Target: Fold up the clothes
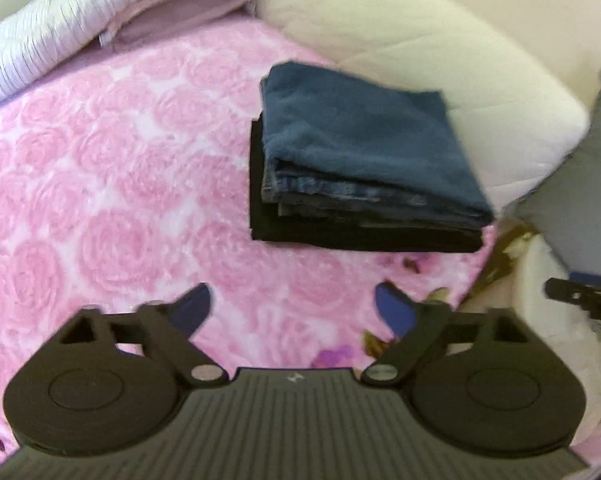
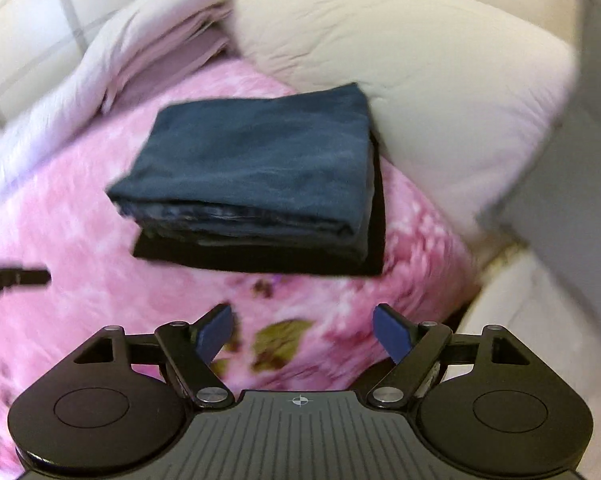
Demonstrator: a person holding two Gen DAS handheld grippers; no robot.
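Two folded garments make your stack: a blue piece [image 1: 356,136] lies on a black one [image 1: 364,236], resting on the pink rose-patterned bedspread [image 1: 100,184] and touching the cream pillow [image 1: 440,60] behind. A lilac quilt [image 1: 52,32] lies at the far left, a grey cushion [image 1: 588,184] at the right. Your left hand-held gripper [image 1: 294,308] and right hand-held gripper [image 2: 302,328] both gape wide, empty, short of the stack.

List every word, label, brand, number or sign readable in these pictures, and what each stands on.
No readable text.
Left claw body: small pale emblem, too blurred to read.
Right claw body: small crosshair mark, no letters.
White tag on the folded bedding: too small to read.
Folded blue garment: no label shows.
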